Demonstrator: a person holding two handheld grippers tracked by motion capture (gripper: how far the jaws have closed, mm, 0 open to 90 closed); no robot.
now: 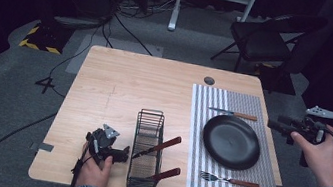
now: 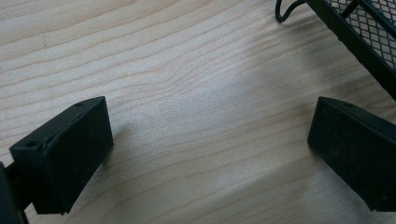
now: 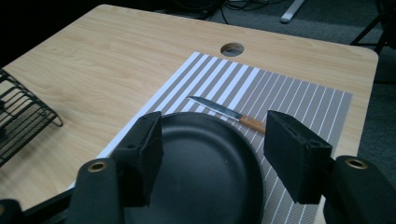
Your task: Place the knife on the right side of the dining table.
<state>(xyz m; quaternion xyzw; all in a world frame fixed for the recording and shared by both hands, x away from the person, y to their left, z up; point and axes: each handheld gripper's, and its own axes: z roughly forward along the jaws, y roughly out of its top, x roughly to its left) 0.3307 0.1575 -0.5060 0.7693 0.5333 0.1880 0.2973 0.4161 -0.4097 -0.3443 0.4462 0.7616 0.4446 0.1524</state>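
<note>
A black plate (image 1: 230, 141) lies on a striped placemat (image 1: 253, 107), with a wooden-handled knife (image 1: 234, 114) beyond it and a fork (image 1: 231, 181) in front. A black wire basket (image 1: 152, 113) holds two wooden-handled utensils (image 1: 169, 143). My left gripper (image 1: 123, 154) rests open just left of the basket; its jaws (image 2: 210, 116) stand wide apart over bare wood, beside the basket corner (image 2: 359, 37). My right gripper (image 1: 275, 124) hovers open off the mat's right edge. Its view (image 3: 212, 126) looks over the plate (image 3: 205, 168) toward the knife (image 3: 224, 112).
The wooden table (image 1: 121, 81) has a cable hole (image 1: 209, 80) near its far edge. A folding chair (image 1: 264, 35) stands behind at the right, and cables (image 1: 114, 29) run over the floor. The left half of the table is bare wood.
</note>
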